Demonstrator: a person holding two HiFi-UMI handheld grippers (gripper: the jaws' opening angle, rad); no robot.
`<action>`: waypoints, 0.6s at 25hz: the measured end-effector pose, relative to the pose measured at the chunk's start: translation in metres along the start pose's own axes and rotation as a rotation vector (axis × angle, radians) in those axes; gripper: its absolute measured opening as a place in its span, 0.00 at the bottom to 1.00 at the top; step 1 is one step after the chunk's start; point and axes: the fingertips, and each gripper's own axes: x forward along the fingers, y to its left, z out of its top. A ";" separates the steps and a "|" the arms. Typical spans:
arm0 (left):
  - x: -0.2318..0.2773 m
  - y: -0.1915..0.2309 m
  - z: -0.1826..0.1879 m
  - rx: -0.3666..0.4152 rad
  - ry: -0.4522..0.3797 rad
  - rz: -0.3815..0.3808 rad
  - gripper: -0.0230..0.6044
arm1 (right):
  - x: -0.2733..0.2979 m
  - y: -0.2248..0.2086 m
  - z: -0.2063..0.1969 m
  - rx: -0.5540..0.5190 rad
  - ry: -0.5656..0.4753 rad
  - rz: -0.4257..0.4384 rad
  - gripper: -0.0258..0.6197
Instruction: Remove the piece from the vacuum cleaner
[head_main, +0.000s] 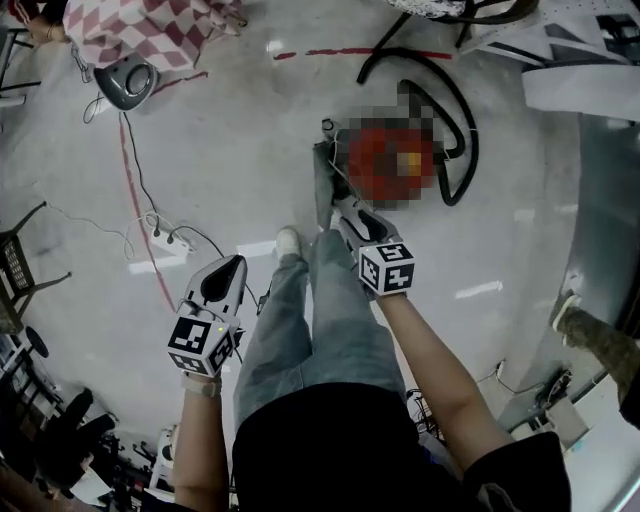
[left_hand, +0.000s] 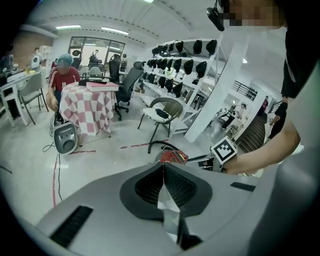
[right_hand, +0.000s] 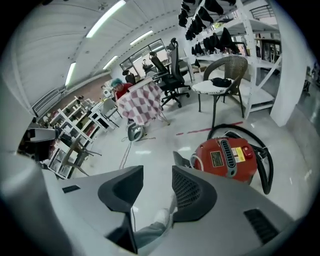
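The red vacuum cleaner (right_hand: 230, 159) sits on the floor with its black hose (head_main: 462, 120) looped around it; in the head view a mosaic patch covers its body. A grey piece (head_main: 324, 180) stands on the floor against the vacuum's left side and peeks over one jaw in the right gripper view as the grey piece (right_hand: 180, 160). My right gripper (right_hand: 157, 175) is open, its tips (head_main: 338, 212) just short of that piece, with nothing between the pads. My left gripper (head_main: 233, 266) hangs off to the left over bare floor, its jaws (left_hand: 163, 168) shut and empty.
My legs and a white shoe (head_main: 288, 243) are between the two grippers. A power strip with cables (head_main: 160, 238) lies to the left, and a small grey appliance (head_main: 126, 82) sits by a checked-cloth table (head_main: 150, 28). A wicker chair (right_hand: 220, 75) and shelves stand beyond the vacuum.
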 end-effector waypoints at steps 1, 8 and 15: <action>0.004 0.004 -0.008 -0.013 0.004 0.001 0.07 | 0.011 -0.006 -0.004 0.007 0.009 -0.005 0.34; 0.030 0.030 -0.053 -0.079 0.040 0.049 0.07 | 0.077 -0.034 -0.043 0.048 0.065 -0.003 0.37; 0.048 0.039 -0.101 -0.168 0.064 0.064 0.07 | 0.135 -0.059 -0.088 0.066 0.126 -0.026 0.39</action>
